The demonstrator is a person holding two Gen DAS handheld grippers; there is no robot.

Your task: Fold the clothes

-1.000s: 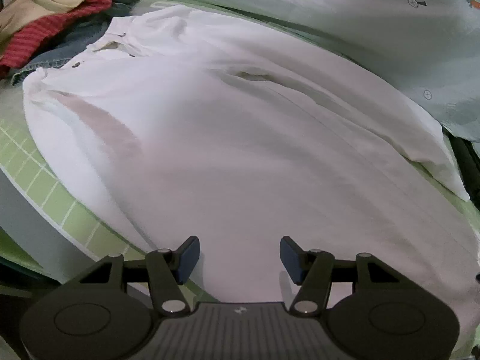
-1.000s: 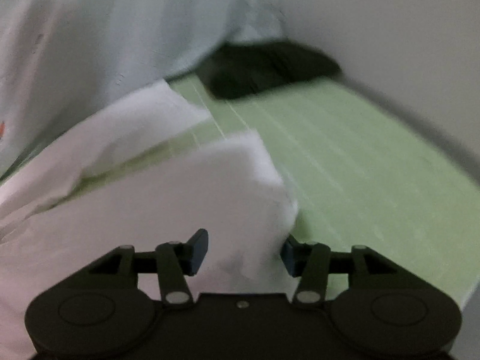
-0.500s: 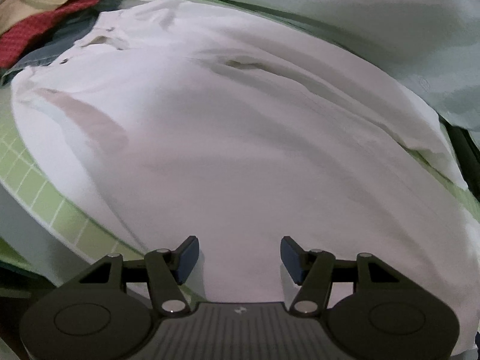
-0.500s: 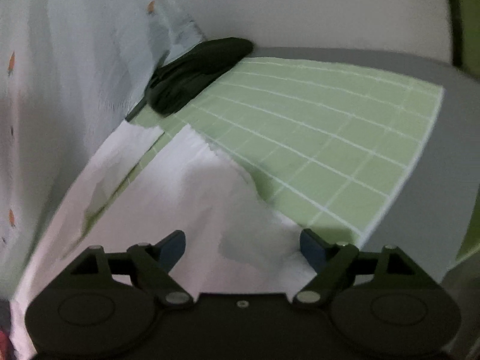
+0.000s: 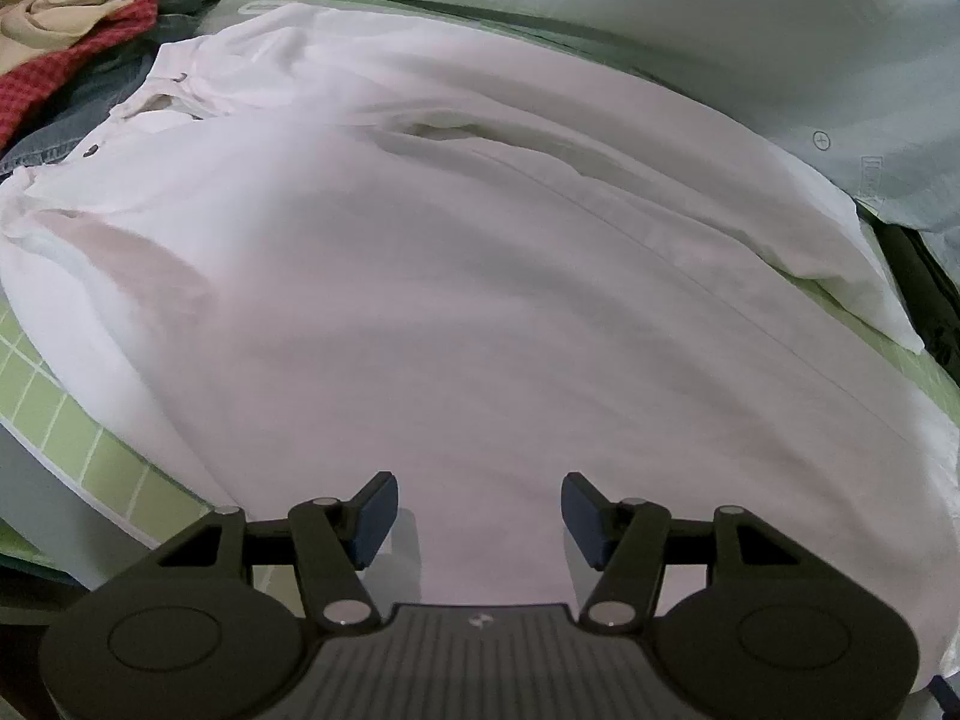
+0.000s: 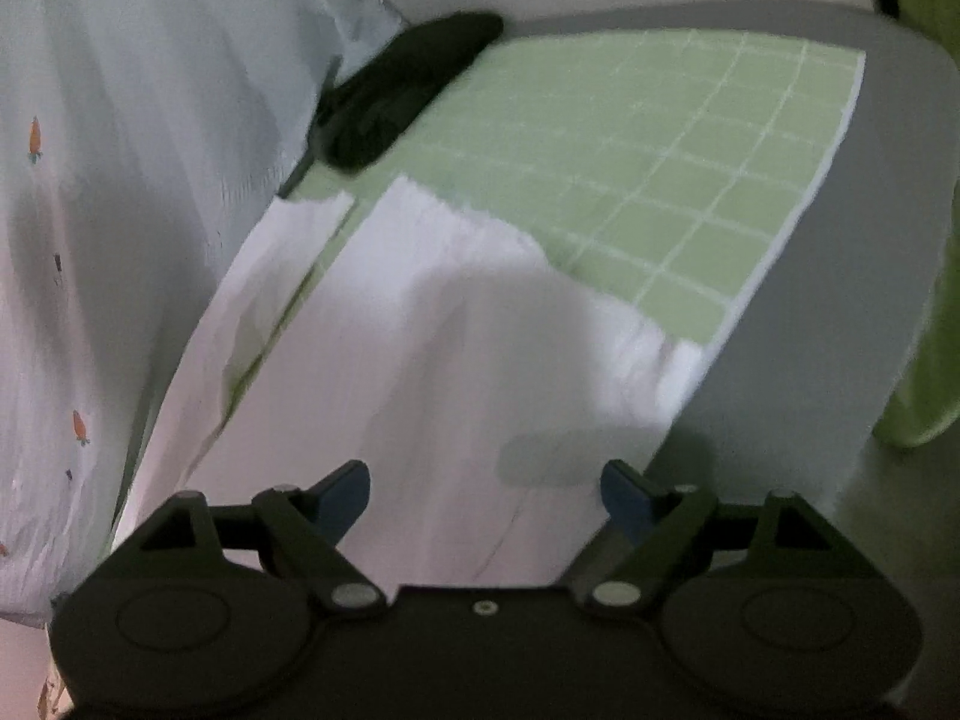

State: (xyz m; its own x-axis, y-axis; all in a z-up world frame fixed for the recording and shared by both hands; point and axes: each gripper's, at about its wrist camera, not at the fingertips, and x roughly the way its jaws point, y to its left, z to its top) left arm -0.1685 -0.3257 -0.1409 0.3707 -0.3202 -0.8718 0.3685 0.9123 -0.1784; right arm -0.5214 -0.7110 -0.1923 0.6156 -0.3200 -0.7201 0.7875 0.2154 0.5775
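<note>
Right now, left fingers: my left gripper [image 5: 479, 510] has its fingers [image 5: 373, 517] spread apart, holding nothing, poised just over the near hem of the white shirt [image 5: 468, 276].
Right fingers: my right gripper [image 6: 485, 495] is likewise released, its fingers [image 6: 627, 501] wide, with white cloth lying between and beneath them; I cannot tell whether the pads touch the fabric.
White shirt, left view: I see it spread flat, filling most of the frame, collar and small dark buttons [image 5: 91, 150] at the far left, one long sleeve running along its far right edge.
White shirt, right view: I see the shirt [image 6: 432, 360] blurred, its hem ending in a ragged line on the mat, a narrow strip of it lying apart to the left with mat showing in between.
Mat: the green gridded mat [image 5: 54, 420] lies under the shirt; in the right view its bare part [image 6: 690, 168] stretches beyond the hem.
Surface: a grey surface [image 6: 840, 300] borders the mat at the right.
Pile: crumpled clothes [image 5: 78, 42], beige, red knit and denim, sit beyond the collar at the far left.
Patterned cloth: a pale sheet with small carrots [image 5: 660, 18] lies along the far side of the shirt, touching the sleeve edge.
Dark item: a black garment [image 6: 402, 90] rests on the mat beside the carrot sheet, apart from the hem.
</note>
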